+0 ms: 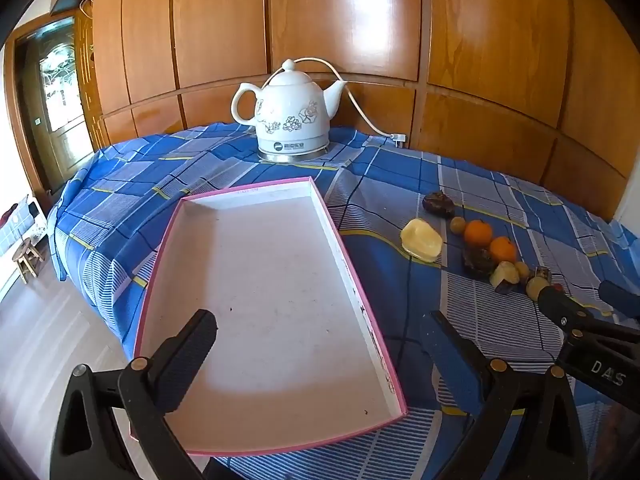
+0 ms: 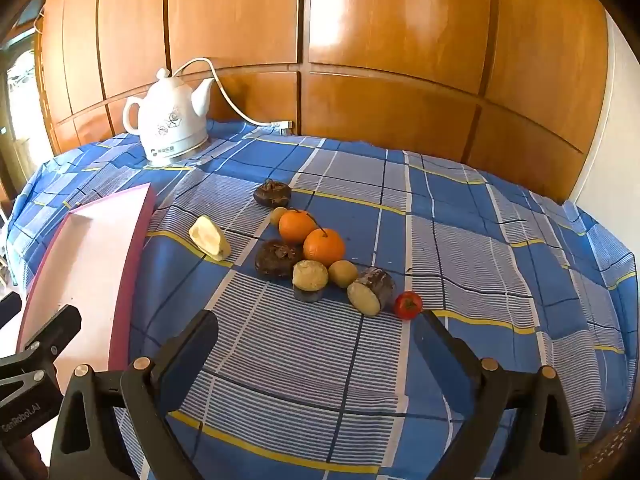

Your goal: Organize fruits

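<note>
Holding both tools above the table, I have nothing in them yet. My left gripper [image 1: 320, 344] stands with its jaws spread wide over the white box [image 1: 264, 304] with the pink rim, which fills the lower middle of the left wrist view; nothing is between the pads. I keep it there, I think, because the box is where the fruits should go, and this hand can steady it or receive.

My right gripper [image 2: 316, 340] is also wide open and empty, pointing down at the blue checked cloth [image 2: 480, 240]. The fruits lie in a loose row in the middle of the right wrist view, well apart from the box at the left edge. Two oranges [image 2: 310, 236] touch each other. Just below them sit a cut piece with a pale face [image 2: 310, 276] and a second cut piece [image 2: 370, 292], and a small red tomato [image 2: 408, 305] lies nearest my right fingertip. A pale yellow piece [image 2: 210, 238] lies alone, between the row and the box. Two dark brown round things [image 2: 276, 258] I cannot name surely; the view is too soft.

The white kettle [image 1: 286, 118] stands at the upper middle of the left view, against the wooden wall, out of the way.

The tomato seems the easiest first pick, being closest and free on one side.
</note>
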Demonstrator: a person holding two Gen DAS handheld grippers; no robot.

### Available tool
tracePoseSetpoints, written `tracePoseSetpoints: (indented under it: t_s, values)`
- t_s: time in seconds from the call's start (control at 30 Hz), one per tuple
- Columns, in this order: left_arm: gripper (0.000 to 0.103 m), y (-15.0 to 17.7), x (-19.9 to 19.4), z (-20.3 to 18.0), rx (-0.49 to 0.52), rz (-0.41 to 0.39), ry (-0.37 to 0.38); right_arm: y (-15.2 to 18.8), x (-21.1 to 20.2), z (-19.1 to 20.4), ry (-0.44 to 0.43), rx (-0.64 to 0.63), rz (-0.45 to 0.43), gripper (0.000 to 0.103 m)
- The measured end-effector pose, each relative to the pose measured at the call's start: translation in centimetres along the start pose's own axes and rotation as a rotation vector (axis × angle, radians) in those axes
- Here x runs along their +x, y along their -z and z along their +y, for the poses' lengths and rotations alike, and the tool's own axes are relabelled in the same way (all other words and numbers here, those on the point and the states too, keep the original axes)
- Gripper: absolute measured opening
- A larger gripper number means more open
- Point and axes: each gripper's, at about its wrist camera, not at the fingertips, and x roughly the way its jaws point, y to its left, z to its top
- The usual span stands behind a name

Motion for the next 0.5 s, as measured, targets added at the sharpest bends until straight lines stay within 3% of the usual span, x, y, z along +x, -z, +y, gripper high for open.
tracePoseSetpoints:
  t_s: [0.5]
  values:
    - [0.103, -0.32, -0.63, -0.13, 0.005, -0.018, -0.008, 0.16, -0.31, -0.11, -0.016, 0.013, -0.017, 0.100]
